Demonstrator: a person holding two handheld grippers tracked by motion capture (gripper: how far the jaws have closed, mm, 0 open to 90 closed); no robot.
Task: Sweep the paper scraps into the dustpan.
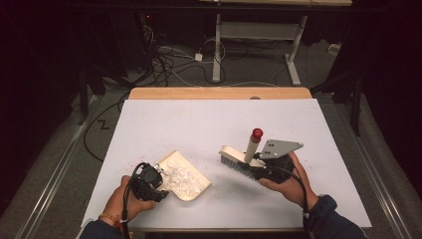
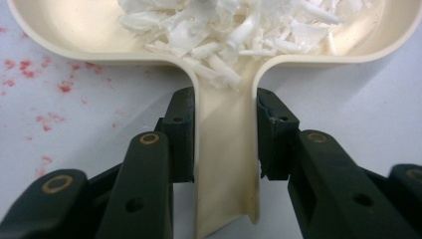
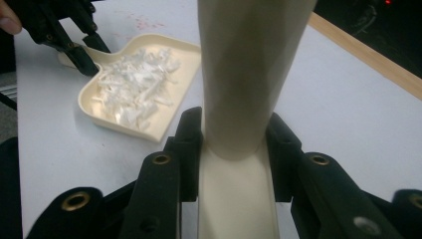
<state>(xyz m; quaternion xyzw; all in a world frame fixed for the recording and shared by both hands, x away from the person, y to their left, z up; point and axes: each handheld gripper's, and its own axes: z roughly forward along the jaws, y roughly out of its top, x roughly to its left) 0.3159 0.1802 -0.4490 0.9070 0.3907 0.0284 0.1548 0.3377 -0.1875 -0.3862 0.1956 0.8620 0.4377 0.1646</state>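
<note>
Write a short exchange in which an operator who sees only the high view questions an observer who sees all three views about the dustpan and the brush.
Operator: Is the left gripper truly clamped on the dustpan?
Observer: Yes; both pads press the sides of its handle.
Operator: Are the white scraps all in the pan's bowl?
Observer: No; a few lie in the neck where the handle begins.
Operator: How does the right gripper hold the brush?
Observer: It squeezes the cream back from both sides, and the round handle rises just ahead of it.
</note>
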